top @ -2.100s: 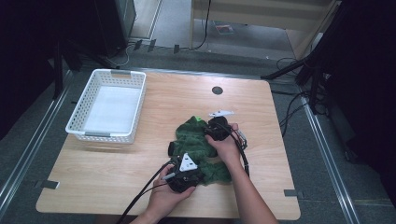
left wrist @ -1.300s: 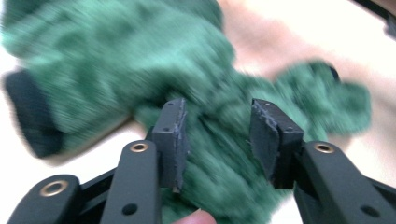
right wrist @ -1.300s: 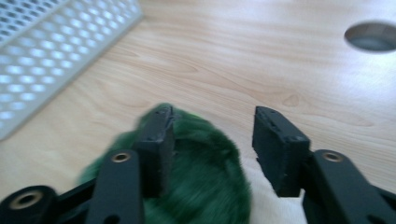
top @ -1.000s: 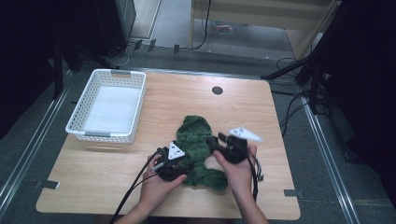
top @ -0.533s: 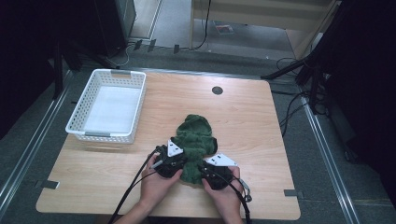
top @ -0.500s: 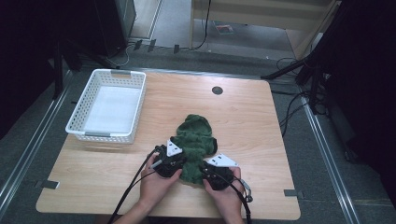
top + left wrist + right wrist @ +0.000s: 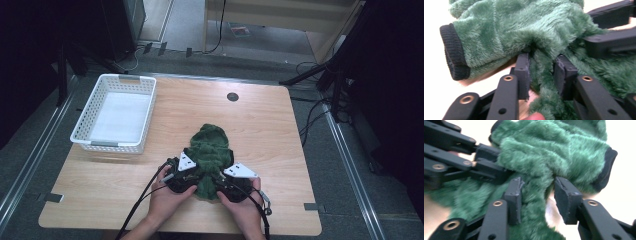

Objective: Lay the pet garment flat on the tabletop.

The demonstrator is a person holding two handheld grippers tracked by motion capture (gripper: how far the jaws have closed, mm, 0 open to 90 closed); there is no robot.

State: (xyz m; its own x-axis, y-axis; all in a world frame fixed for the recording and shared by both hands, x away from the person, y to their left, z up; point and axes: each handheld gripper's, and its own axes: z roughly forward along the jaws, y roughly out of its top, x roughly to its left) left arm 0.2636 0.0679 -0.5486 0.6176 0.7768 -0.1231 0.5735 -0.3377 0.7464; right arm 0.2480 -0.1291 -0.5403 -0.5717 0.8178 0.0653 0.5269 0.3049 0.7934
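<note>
A green fleece garment (image 7: 210, 145) lies bunched on the wooden table (image 7: 280, 130), near the front edge. My left gripper (image 7: 195, 175) is at its near left side, shut on a fold of the fleece (image 7: 524, 25); in the left gripper view the pile fills the gap at my left gripper (image 7: 541, 65). A black knit cuff (image 7: 452, 57) shows to the left. My right gripper (image 7: 218, 181) is at the near right side. In the right gripper view my right gripper (image 7: 537, 187) has its jaws pressed on another fold of the garment (image 7: 554, 152), beside a second black cuff (image 7: 607, 167). The two grippers nearly meet.
A white plastic basket (image 7: 112, 146) stands at the table's left, with nothing in it. A round cable hole (image 7: 232, 96) sits at the far middle. Black cables (image 7: 145, 200) trail from the grippers off the front edge. Bare wood lies right of the garment.
My right gripper has come from the garment's far right side down to its near edge, beside the left gripper. The garment has been drawn into a narrower bunch.
</note>
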